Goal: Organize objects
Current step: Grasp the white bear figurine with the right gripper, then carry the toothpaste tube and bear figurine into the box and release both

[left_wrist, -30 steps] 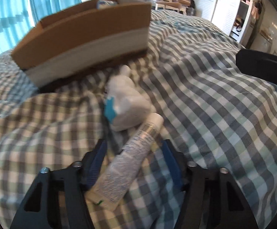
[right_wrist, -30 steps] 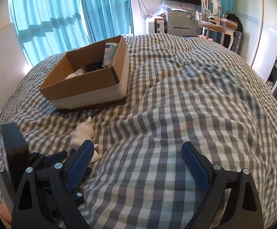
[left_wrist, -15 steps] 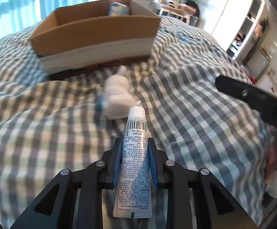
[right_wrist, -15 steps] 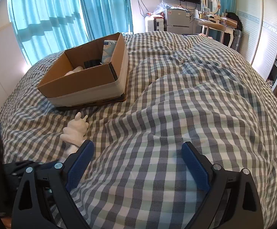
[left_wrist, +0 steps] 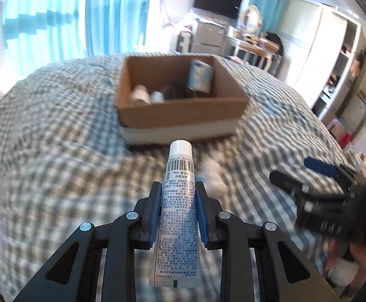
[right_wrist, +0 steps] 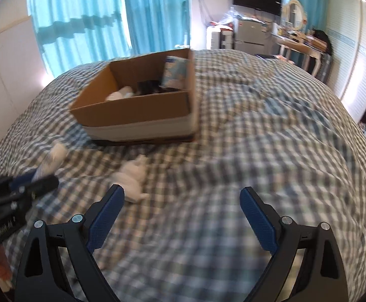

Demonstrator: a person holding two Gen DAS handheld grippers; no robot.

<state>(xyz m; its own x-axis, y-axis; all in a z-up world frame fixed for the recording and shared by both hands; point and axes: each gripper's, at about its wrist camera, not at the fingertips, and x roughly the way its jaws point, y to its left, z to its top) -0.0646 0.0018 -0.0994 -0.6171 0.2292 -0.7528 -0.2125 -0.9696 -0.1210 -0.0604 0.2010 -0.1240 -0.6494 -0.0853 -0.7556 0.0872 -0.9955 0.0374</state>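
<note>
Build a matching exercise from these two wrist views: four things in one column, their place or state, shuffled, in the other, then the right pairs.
Things
1. tube
2. cardboard box
3. white soft toy
4. right gripper

Places or states
A. open, holding nothing
B. lying on the checked bedspread, in front of the box
C. clamped in the left gripper, cap pointing away
D. open-topped, with several items inside

Pairs: 1-C, 2-D, 3-B, 4-A

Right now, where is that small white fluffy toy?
In the right wrist view, the small white fluffy toy lies on the checked bedspread, just ahead of the open right tongs, before the brown cardboard box.
</note>
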